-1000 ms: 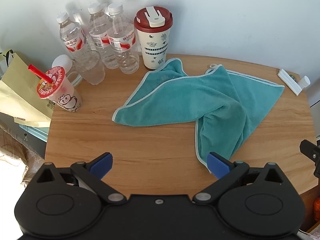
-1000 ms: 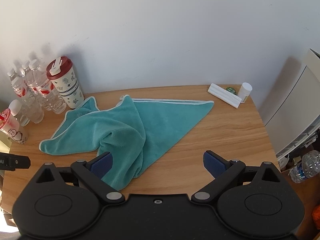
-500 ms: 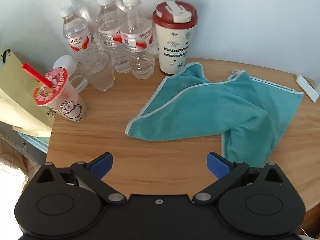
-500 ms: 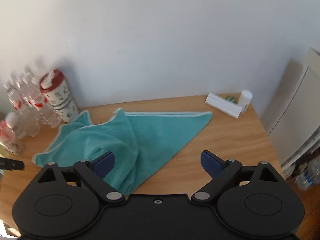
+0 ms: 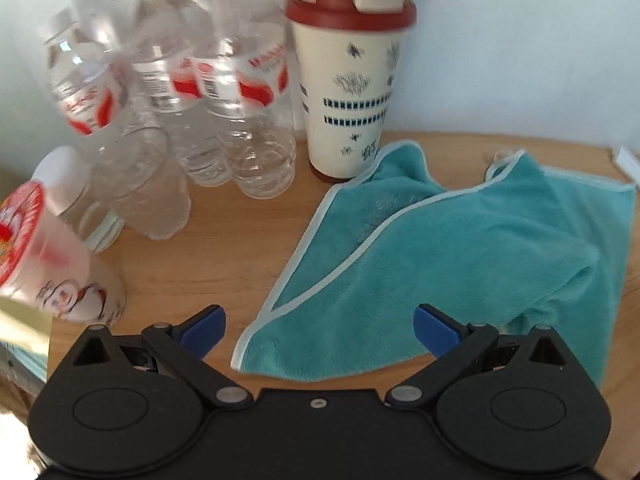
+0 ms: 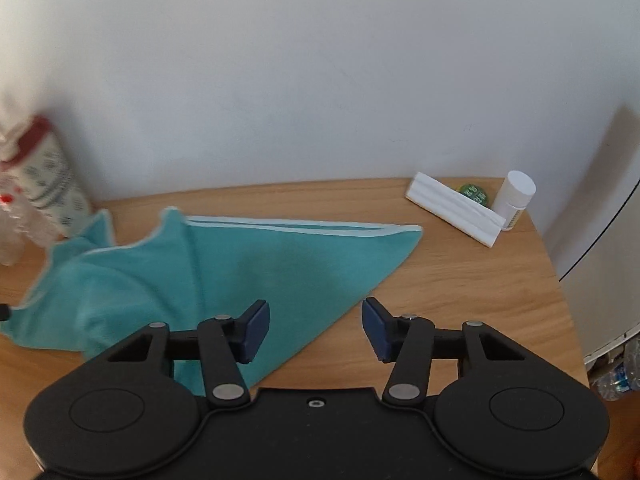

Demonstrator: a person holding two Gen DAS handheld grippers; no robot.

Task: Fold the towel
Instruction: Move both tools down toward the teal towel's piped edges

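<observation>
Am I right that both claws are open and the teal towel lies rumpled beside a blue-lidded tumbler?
Not quite: the tumbler has a red lid, as the left wrist view shows. Both the left claw and right claw are open, and the teal towel lies rumpled beside it.

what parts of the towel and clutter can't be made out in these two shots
- Left wrist view: the towel has its near right part covered by the left tongs.
- Left wrist view: the water bottles are motion-blurred, so their labels are unreadable.
- Left wrist view: the pink drink cup is cut off by the left edge.
- Right wrist view: the towel's near edge sits behind the right tongs.
- Right wrist view: the tumbler is blurred.
</observation>
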